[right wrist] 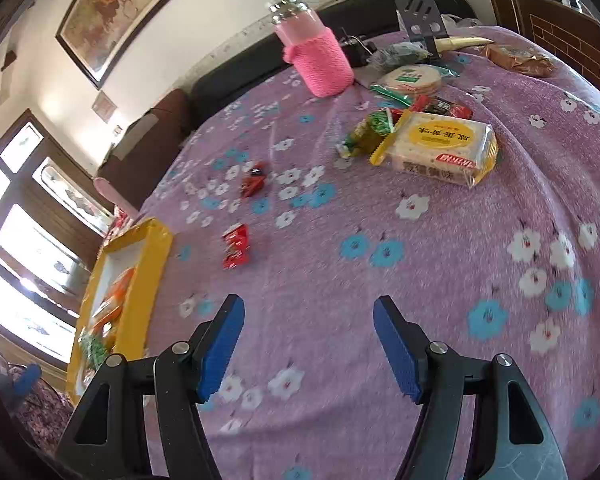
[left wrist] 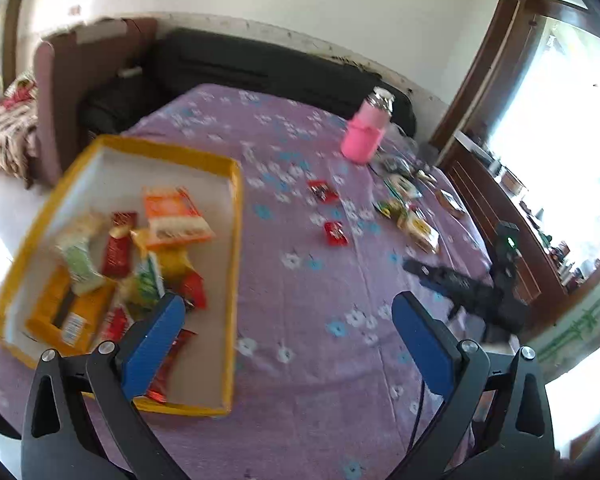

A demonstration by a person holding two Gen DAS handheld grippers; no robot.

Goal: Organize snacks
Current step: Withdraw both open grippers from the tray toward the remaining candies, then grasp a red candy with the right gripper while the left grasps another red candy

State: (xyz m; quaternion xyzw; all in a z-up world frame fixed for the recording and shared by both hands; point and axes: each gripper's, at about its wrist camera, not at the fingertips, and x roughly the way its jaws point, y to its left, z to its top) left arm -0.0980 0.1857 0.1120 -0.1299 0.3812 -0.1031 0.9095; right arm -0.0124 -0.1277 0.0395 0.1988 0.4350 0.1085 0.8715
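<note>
While most of the snacks are already piled in the yellow tray (left wrist: 228,240), which sits ahead and to the left of my left gripper (left wrist: 288,308), a few are loose on the purple flowered cloth (left wrist: 300,360). Two small red packets (left wrist: 335,233) lie ahead of that gripper, one beyond the other and a bit apart. My left gripper's blue pads (left wrist: 156,344) are spread wide with nothing between them, and the left pad overlaps the tray's near corner in the view.

My right gripper (right wrist: 308,320) is also wide open and empty, hanging over bare cloth. Ahead and slightly left of it are the same two red packets (right wrist: 236,246). Further ahead to the right sits a yellow cracker pack (right wrist: 440,146), touching a green-wrapped snack (right wrist: 366,132). Beyond those stands a bottle in a pink knitted sleeve (right wrist: 320,60), with a round rice cracker pack (right wrist: 412,78) just beside it.
</note>
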